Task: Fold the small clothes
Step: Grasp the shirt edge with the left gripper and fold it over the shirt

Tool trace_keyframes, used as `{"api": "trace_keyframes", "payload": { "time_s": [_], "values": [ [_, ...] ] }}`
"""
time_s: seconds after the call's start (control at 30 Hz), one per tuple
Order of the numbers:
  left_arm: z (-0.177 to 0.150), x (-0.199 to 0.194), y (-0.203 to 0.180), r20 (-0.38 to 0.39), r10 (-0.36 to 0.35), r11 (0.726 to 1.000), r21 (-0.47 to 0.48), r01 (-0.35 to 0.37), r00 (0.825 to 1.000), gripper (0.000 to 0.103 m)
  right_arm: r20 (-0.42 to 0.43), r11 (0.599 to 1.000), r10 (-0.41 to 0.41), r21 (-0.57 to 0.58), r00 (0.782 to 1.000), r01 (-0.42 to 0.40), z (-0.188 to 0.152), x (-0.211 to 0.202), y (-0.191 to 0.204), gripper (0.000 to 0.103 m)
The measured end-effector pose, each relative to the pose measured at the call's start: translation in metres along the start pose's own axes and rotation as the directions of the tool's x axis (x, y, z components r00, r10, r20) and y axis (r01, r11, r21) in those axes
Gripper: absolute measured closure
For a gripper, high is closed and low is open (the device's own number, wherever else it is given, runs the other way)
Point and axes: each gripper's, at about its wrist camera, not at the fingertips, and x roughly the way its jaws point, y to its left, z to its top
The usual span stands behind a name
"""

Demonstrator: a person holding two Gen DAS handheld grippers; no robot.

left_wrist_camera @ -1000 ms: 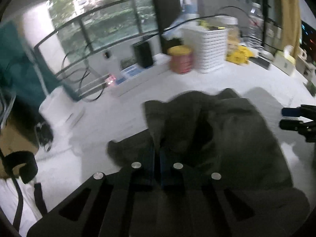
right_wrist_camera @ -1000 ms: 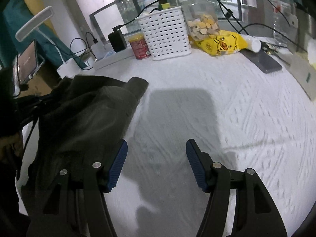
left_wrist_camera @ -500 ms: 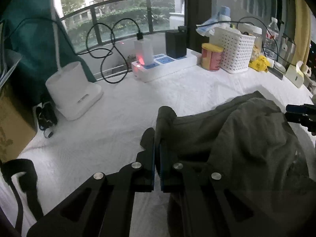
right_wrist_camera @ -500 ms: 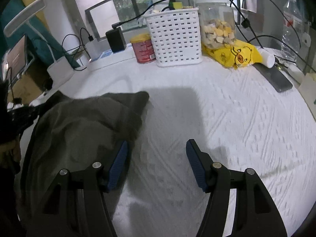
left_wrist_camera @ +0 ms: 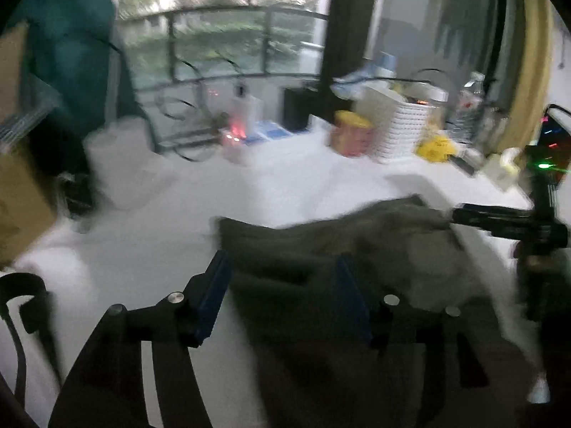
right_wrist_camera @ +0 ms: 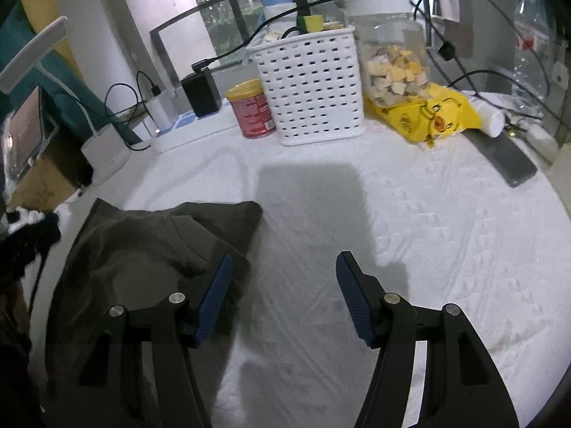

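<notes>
A window with a railing [right_wrist_camera: 228, 10] backs the white textured bench [right_wrist_camera: 410, 235]. The dark olive garment [right_wrist_camera: 150, 246] lies crumpled at its left. Left hand-held gripper [left_wrist_camera: 282, 296]: jaws just opened, garment between. Right hand-held gripper [right_wrist_camera: 283, 297]: jaws apart, empty.

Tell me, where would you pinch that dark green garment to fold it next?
I'd probably take the dark green garment at its far corner near the white basket, coming down from above with the right gripper, which stands open over bare cloth beside it. That corner lies flat and free at the edge.
</notes>
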Motion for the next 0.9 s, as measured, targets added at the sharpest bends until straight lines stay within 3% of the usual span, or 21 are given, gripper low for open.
{"api": "trace_keyframes", "payload": {
  "time_s": [0.07, 0.13, 0.27, 0.33, 0.37, 0.47, 0.6, 0.77, 0.9],
  "values": [
    [-0.004, 0.012, -0.008, -0.036, -0.021, 1.0, 0.013, 0.022, 0.999, 0.042, -0.008, 0.999, 0.033, 0.007, 0.999, -0.033, 0.001, 0.003, 0.002, 0.047],
    [-0.009, 0.025, -0.015, -0.067, -0.043, 0.998, 0.047, 0.046, 0.997, 0.042, -0.013, 0.999, 0.048, 0.005, 0.999, -0.048, 0.0, 0.005, 0.005, 0.047],
    [-0.015, 0.038, -0.02, -0.105, -0.06, 0.997, 0.048, 0.065, 0.993, 0.043, -0.061, 0.994, 0.107, 0.037, 0.992, -0.105, -0.003, 0.017, 0.006, 0.064],
    [-0.016, 0.04, -0.021, -0.105, -0.058, 0.996, 0.057, 0.065, 0.993, 0.057, -0.061, 0.99, 0.136, 0.054, 0.989, -0.132, -0.003, 0.019, 0.006, 0.07],
    [-0.016, 0.039, -0.021, -0.107, -0.058, 0.996, 0.057, 0.064, 0.993, 0.06, -0.07, 0.985, 0.163, 0.067, 0.984, -0.158, -0.002, 0.02, 0.005, 0.082],
    [-0.018, 0.038, -0.02, -0.108, -0.064, 0.996, 0.059, 0.07, 0.992, 0.078, -0.054, 0.979, 0.192, 0.073, 0.98, -0.188, 0.002, 0.021, 0.006, 0.091],
    [-0.015, 0.031, -0.021, -0.09, -0.074, 0.994, 0.075, 0.081, 0.993, 0.095, -0.012, 0.981, 0.192, 0.033, 0.981, -0.191, 0.02, 0.013, 0.009, 0.092],
    [-0.003, 0.019, -0.015, -0.04, -0.074, 0.994, 0.074, 0.076, 0.996, 0.101, 0.0, 0.98, 0.193, -0.05, 0.981, -0.193, 0.045, 0.02, 0.022, 0.093],
    [-0.004, 0.029, -0.001, -0.051, -0.041, 0.998, 0.049, 0.043, 0.998, 0.101, -0.022, 0.985, 0.124, -0.116, 0.992, -0.126, 0.048, 0.044, 0.029, 0.093]
  ]
}}
